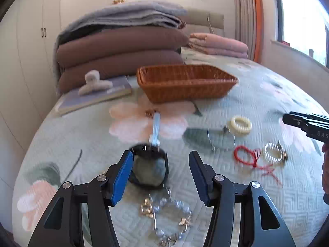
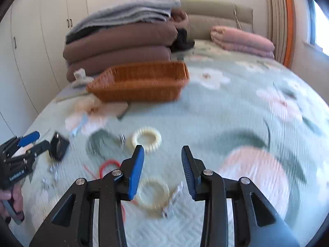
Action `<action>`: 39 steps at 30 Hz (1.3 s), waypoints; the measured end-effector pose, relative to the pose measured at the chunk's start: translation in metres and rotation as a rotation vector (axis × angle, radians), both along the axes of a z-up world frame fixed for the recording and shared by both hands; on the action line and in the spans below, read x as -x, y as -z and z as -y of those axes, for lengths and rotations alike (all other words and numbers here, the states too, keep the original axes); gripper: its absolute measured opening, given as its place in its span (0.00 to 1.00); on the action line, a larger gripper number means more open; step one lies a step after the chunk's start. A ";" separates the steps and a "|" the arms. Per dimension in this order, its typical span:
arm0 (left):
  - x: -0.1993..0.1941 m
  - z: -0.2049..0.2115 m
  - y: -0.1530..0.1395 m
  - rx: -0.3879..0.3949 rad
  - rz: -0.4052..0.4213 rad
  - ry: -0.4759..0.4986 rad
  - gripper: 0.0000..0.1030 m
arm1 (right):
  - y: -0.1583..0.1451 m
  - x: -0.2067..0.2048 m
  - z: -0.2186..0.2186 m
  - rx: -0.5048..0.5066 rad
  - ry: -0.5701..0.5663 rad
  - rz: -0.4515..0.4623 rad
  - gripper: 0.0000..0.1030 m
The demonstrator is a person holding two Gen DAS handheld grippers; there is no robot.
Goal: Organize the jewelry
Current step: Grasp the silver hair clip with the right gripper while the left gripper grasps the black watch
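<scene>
My left gripper (image 1: 160,154) hangs open just above the quilt. A black bangle (image 1: 148,149) lies between its jaws, close to the left blue pad and clear of the right one. Below it lies a silver and gold chain (image 1: 166,216). To the right lie a silver hoop (image 1: 222,148), a cream bead bracelet (image 1: 239,131), a red cord (image 1: 256,158) and a pearl bracelet (image 1: 273,160). My right gripper (image 2: 162,150) is open and empty above the blurred pearl bracelet (image 2: 152,208), with the cream bead bracelet (image 2: 158,139) just beyond. A brown wicker basket (image 1: 185,80) stands further back.
A pale blue stick (image 1: 156,127) and a small gold piece (image 1: 150,113) lie before the basket (image 2: 139,90). A fluffy hair claw (image 1: 93,84) rests on a book (image 1: 98,100) at the left. Stacked brown quilts (image 1: 121,47) and pink bedding (image 1: 220,45) sit behind.
</scene>
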State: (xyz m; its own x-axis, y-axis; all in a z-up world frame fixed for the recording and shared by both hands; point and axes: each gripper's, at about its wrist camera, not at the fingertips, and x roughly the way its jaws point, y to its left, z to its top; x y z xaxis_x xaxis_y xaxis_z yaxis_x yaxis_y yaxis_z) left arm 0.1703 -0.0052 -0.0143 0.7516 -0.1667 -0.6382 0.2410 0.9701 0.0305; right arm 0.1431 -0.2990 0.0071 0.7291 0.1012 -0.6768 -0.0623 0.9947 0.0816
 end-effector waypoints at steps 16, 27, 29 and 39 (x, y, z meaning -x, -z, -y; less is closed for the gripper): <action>-0.010 0.003 0.033 0.002 -0.098 0.027 0.56 | 0.055 0.013 0.016 -0.023 0.048 -0.145 0.37; -0.019 0.004 0.039 -0.021 -0.126 0.021 0.31 | 0.054 0.022 0.017 -0.056 0.019 -0.148 0.21; -0.022 0.006 0.041 -0.032 -0.136 0.016 0.27 | 0.055 0.022 0.015 -0.055 0.014 -0.152 0.18; -0.025 0.012 0.046 -0.053 -0.163 0.036 0.05 | 0.055 0.022 0.010 -0.036 0.006 -0.150 0.15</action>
State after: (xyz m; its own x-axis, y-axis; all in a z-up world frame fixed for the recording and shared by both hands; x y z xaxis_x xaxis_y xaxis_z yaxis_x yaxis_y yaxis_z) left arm 0.1954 -0.0172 -0.0607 0.6316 -0.1545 -0.7597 0.2812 0.9589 0.0388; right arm 0.1209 -0.3092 -0.0480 0.6208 0.1229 -0.7743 -0.0405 0.9913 0.1249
